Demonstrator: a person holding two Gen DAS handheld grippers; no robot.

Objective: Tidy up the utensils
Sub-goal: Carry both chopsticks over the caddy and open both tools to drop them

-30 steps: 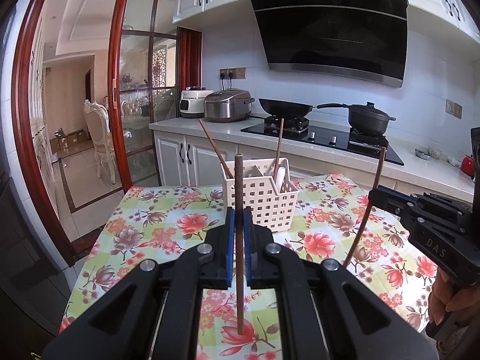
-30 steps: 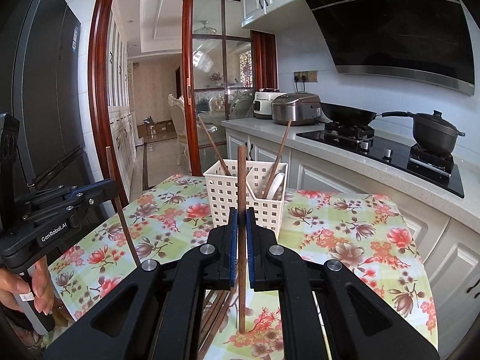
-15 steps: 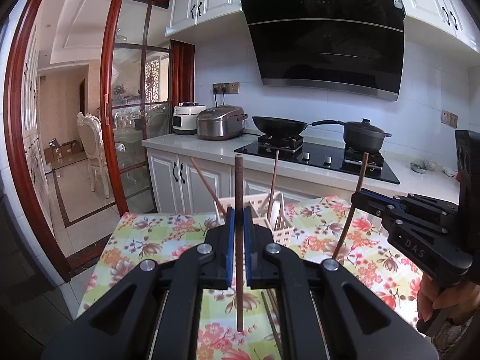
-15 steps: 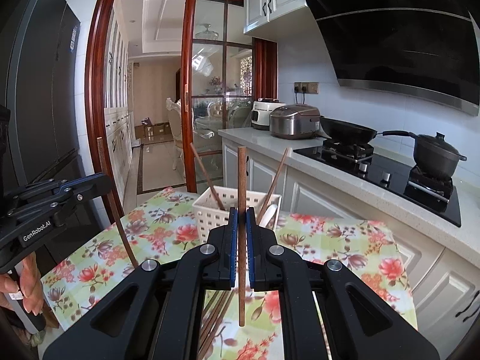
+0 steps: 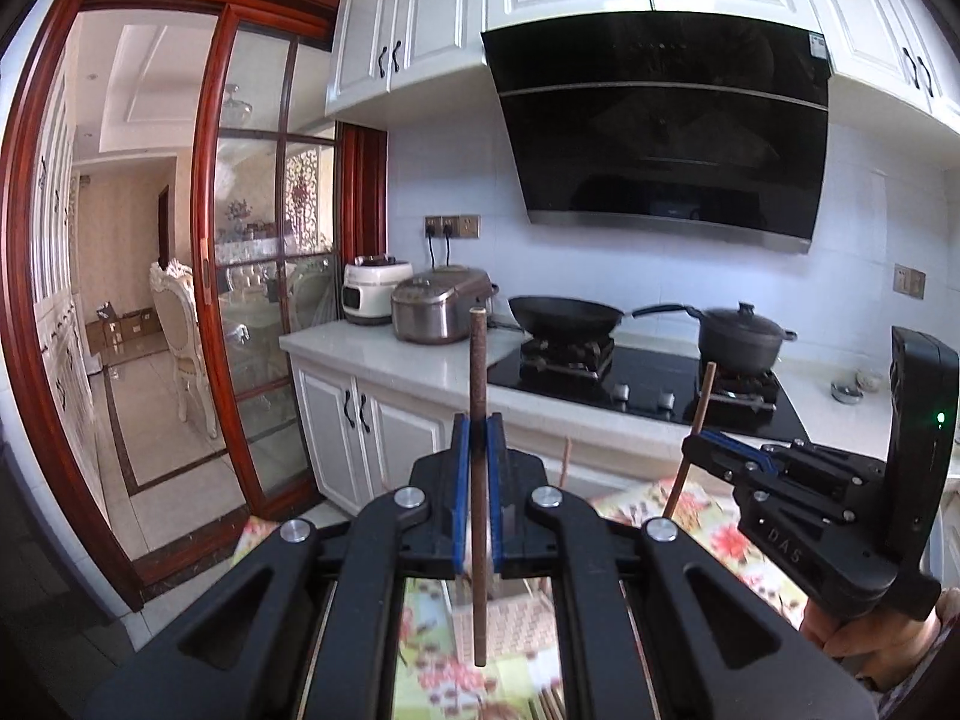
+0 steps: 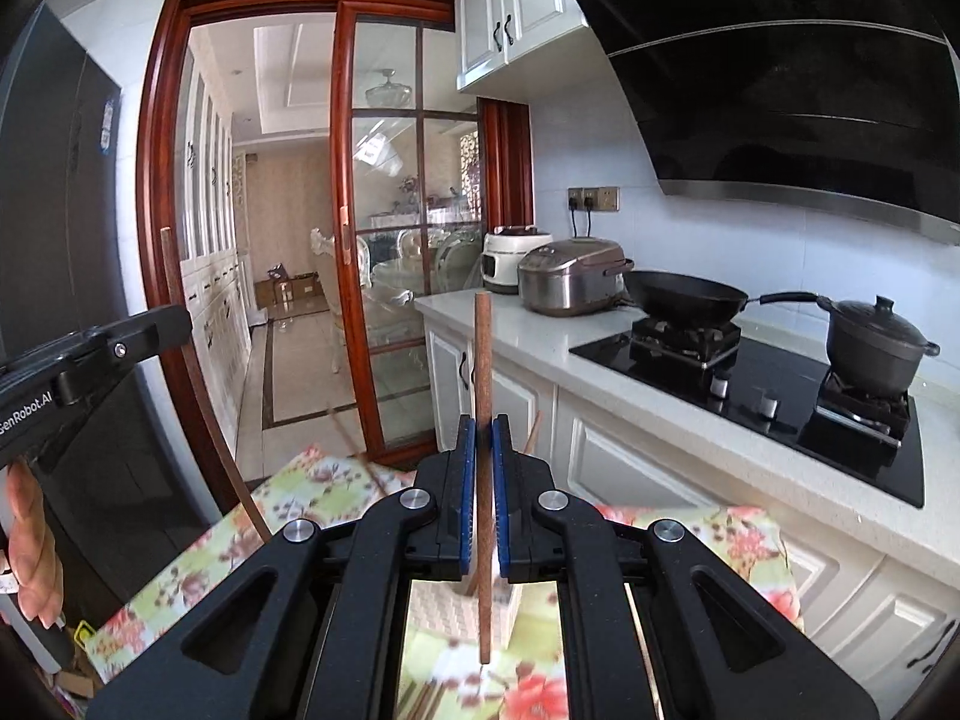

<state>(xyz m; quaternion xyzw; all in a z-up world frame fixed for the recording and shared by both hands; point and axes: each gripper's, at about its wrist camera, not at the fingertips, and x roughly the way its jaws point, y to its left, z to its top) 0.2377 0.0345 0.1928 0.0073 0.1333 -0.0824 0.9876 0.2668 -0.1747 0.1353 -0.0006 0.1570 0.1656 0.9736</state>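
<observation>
My left gripper (image 5: 478, 438) is shut on a dark brown chopstick (image 5: 479, 480) held upright between its blue pads. My right gripper (image 6: 483, 444) is shut on a reddish-brown chopstick (image 6: 482, 468), also upright. The white slotted utensil basket (image 5: 510, 624) lies low behind the left gripper's arms, mostly hidden; it also shows under the right gripper (image 6: 444, 612). Chopstick tips stand out of it (image 6: 533, 433). The right gripper with its chopstick shows at the right of the left wrist view (image 5: 696, 438). The left gripper shows at the left of the right wrist view (image 6: 174, 324).
The floral tablecloth (image 6: 198, 564) covers the table below. Behind it runs a white counter (image 5: 384, 354) with a rice cooker (image 5: 441, 315), a wok (image 5: 564, 315) and a black pot (image 5: 741, 339) on the stove. A glass sliding door (image 5: 264, 324) stands at left.
Both grippers have risen and tilted up with their chopsticks. The basket and table have dropped from mid-frame to the bottom of both views.
</observation>
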